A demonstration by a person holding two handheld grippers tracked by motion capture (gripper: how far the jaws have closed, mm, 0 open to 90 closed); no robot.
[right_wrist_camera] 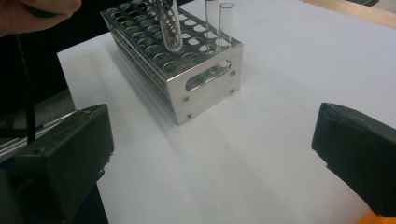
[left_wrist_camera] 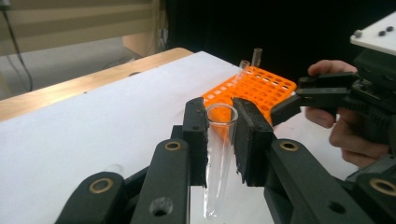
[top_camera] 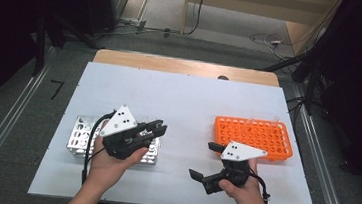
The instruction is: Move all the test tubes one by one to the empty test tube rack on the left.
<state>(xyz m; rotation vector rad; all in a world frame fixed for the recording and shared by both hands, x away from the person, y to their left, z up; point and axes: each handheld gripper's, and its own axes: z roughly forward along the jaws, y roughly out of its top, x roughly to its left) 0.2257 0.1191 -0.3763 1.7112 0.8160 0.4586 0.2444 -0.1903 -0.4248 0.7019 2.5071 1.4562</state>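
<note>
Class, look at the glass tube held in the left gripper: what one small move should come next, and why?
Probably carry the test tube across toward the orange rack. The left gripper is shut on it above the metal rack, clear of its holes, and two tubes already stand in the orange rack, so it looks like the destination. The right gripper is open, holding nothing.

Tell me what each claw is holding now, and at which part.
The left claw grips a clear glass test tube just below its open rim. The right claw stands open and holds nothing.
</note>
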